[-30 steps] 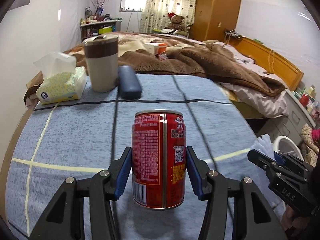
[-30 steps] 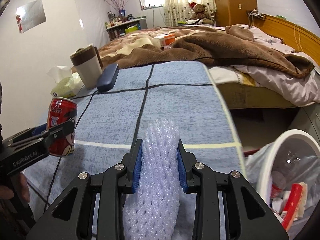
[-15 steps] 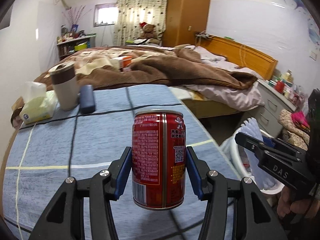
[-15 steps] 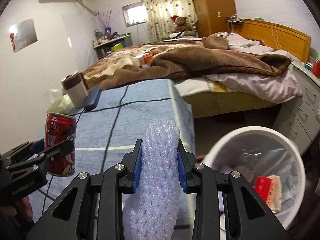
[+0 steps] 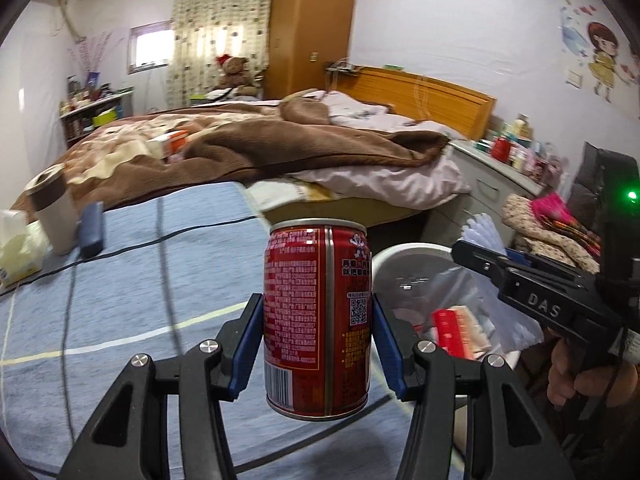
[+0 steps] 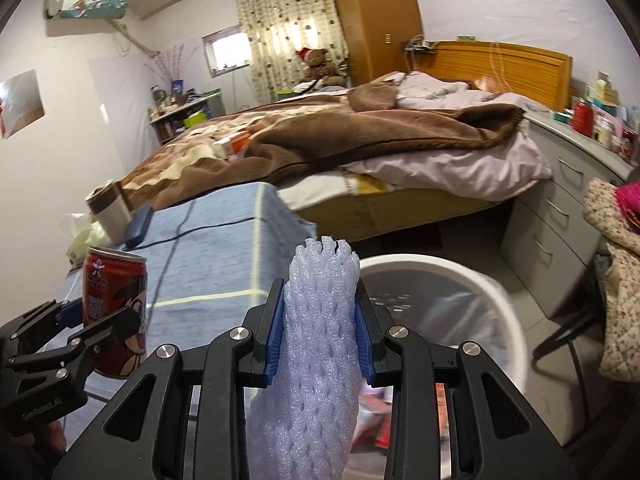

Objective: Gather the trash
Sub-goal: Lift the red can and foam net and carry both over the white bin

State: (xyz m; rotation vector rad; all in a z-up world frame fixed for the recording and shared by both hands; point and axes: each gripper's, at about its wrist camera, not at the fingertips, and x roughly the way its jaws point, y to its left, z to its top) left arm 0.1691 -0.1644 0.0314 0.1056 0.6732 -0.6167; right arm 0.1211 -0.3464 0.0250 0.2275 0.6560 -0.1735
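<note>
**Both loads nearing the bin**

Beside the blue-clothed desk [image 5: 120, 280] stands a white bin [image 6: 500, 300]. Left hand-held gripper [image 5: 318, 344] pinches a red can [image 5: 318, 320] near the desk edge; right hand-held gripper [image 6: 320, 332] clamps foam netting [image 6: 316, 352] at the rim. Next: centre each, then release.

White-walled bedroom: unmade bed [image 5: 320, 152], orange wardrobe [image 5: 312, 28], curtained window [image 5: 150, 46].

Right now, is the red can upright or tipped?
Upright. The left gripper is shut on the can, whose rim is on top and whose seam runs vertically. It hangs above the table, beside the bin.
</note>
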